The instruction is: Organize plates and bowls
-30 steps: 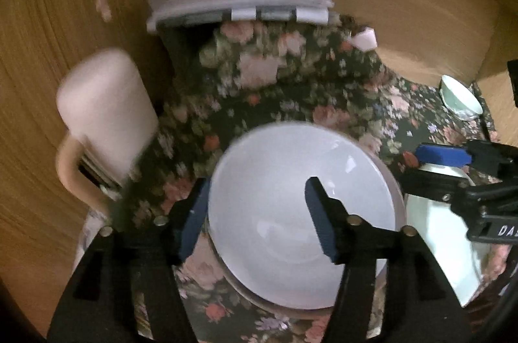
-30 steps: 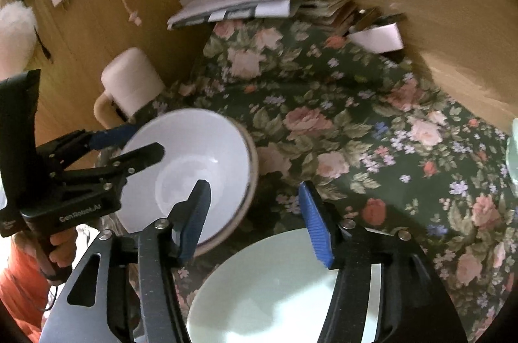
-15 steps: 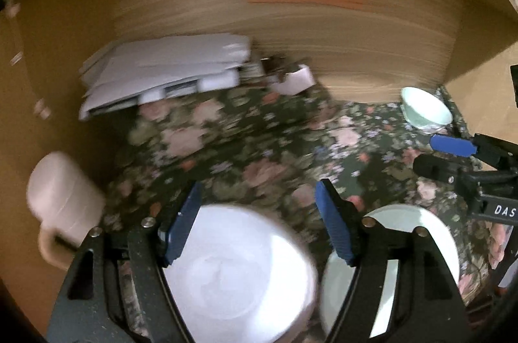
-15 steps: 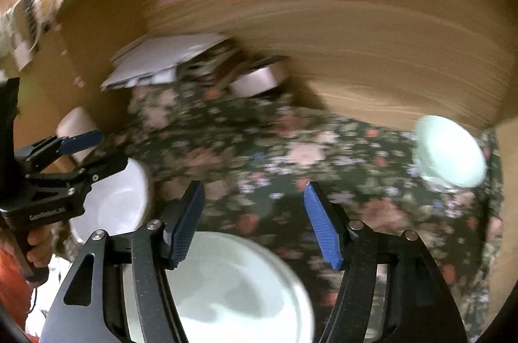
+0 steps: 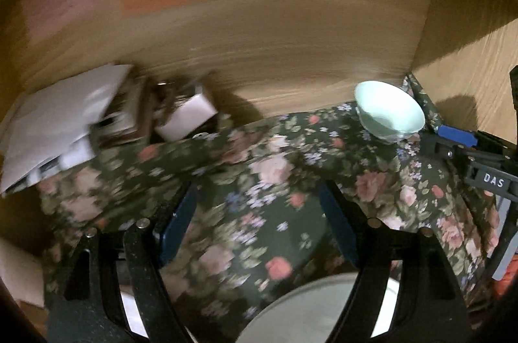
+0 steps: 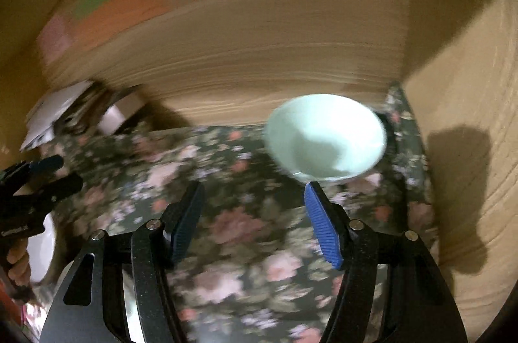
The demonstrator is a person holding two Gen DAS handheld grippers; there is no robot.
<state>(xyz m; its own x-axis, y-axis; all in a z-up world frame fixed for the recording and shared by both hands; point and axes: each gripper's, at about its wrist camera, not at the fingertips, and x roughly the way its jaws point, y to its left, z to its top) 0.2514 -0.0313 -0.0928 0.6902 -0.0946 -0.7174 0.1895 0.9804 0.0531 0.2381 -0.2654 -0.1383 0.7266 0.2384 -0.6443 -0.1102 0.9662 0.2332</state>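
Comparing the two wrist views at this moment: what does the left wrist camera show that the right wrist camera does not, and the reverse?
Only the left wrist view shows the pale plate at its lower edge and the right gripper from the side. Only the right wrist view shows the left gripper from the side, a hand gripping it, and a white bowl at the left edge. Both show the mint bowl, floral cloth, paper stack and wooden back wall.
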